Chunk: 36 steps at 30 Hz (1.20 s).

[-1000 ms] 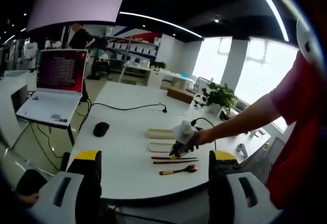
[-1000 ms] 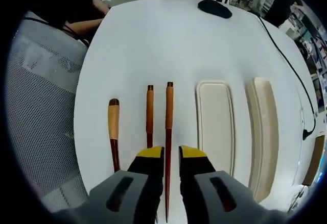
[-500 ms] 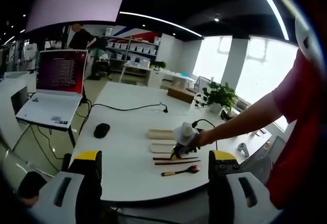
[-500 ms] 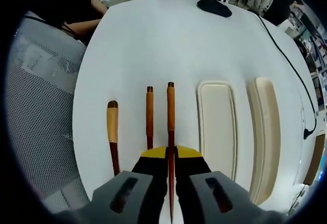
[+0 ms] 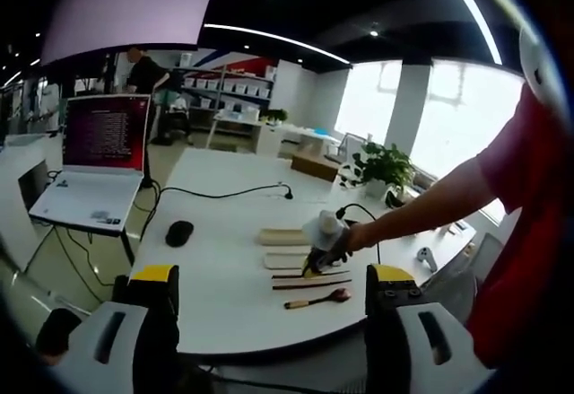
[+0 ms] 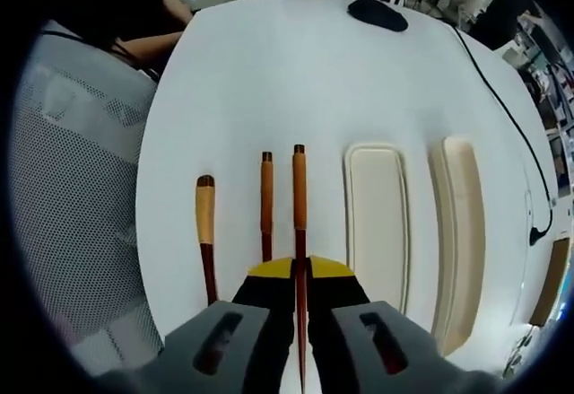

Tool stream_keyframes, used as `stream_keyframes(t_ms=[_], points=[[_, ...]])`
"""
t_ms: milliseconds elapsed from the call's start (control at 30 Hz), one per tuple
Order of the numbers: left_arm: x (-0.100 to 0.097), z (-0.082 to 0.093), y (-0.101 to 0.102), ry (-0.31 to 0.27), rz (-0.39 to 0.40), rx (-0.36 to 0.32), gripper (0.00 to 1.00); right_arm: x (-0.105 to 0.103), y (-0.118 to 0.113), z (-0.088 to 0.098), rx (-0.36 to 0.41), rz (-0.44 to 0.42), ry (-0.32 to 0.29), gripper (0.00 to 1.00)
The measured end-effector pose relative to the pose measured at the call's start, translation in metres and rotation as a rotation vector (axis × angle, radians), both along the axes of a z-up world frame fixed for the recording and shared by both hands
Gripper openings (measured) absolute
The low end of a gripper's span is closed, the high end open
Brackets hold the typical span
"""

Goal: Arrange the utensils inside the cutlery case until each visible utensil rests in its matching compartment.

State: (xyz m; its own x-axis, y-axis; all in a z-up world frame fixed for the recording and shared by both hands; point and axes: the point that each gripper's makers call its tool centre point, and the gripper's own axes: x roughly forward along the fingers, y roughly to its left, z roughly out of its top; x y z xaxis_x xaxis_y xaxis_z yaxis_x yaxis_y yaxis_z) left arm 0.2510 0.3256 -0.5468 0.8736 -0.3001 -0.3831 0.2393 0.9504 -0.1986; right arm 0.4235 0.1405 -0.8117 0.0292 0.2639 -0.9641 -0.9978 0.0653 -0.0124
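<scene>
Right gripper (image 6: 300, 267) stays clamped on one chopstick (image 6: 299, 205) at lower centre of its view, as half a second ago; a second earlier the jaws stood apart. Second chopstick (image 6: 266, 204) and spoon (image 6: 207, 232) lie to its left, case tray (image 6: 378, 219) and lid (image 6: 461, 232) to its right. Bare table (image 6: 269, 80) above. Left gripper (image 5: 269, 277) hangs wide, showing a laptop (image 5: 94, 165) at left.

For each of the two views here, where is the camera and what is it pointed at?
Left gripper view: held back off the table, level, facing the room; own open jaws, the person's arm.
Right gripper view: on the right gripper, looking down at a chopstick clamped in its jaws.
Shared: chopsticks, spoon, two case halves, mouse.
</scene>
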Motion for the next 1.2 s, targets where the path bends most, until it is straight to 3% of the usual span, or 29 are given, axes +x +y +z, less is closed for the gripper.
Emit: stream_keyframes(t_ms=[300, 400, 867, 1200], points=[[-0.004, 0.0, -0.004, -0.014, -0.005, -0.013, 0.88, -0.001, -0.009, 0.01, 0.011, -0.018, -0.009, 0.0], [-0.002, 0.001, -0.005, -0.016, -0.023, 0.024, 0.88, 0.002, -0.012, 0.013, 0.006, -0.015, -0.021, 0.0], [0.004, 0.005, -0.026, -0.023, -0.091, 0.041, 0.88, 0.002, -0.012, 0.054, 0.066, -0.027, -0.044, 0.0], [-0.002, -0.001, -0.034, 0.0, -0.126, 0.074, 0.86, 0.003, -0.012, 0.068, 0.071, -0.019, -0.069, 0.0]])
